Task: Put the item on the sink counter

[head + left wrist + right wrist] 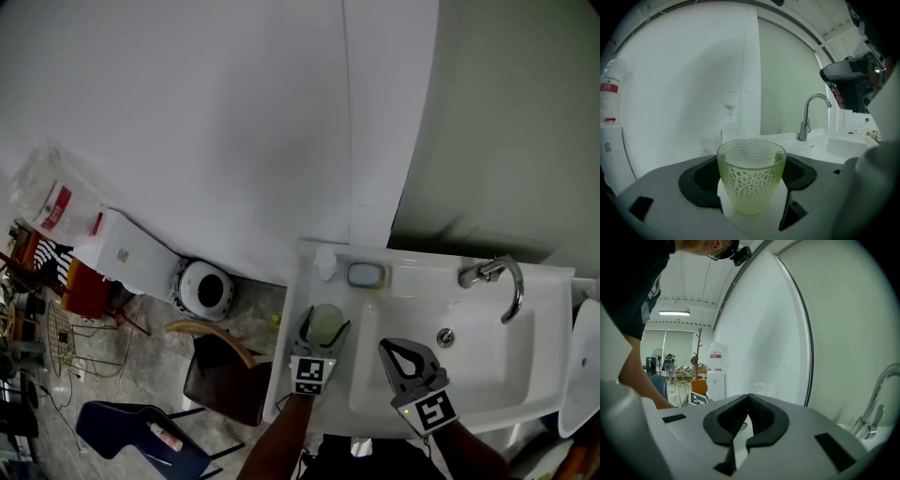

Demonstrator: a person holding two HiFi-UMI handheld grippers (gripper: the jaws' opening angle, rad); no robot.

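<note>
The left gripper (326,322) brackets a pale green dimpled glass cup (751,176), its pads seemingly pressing the cup's sides. The cup stands upright on the white sink counter (298,281), left of the basin (478,366); it is probably steadied before release. The right gripper (748,401), pressed together and empty, waits over the basin.

You see white sink counter (422,276): green cup (325,325) standing up, soap dish (366,275), little white bottle (325,262), tap (492,274).
</note>
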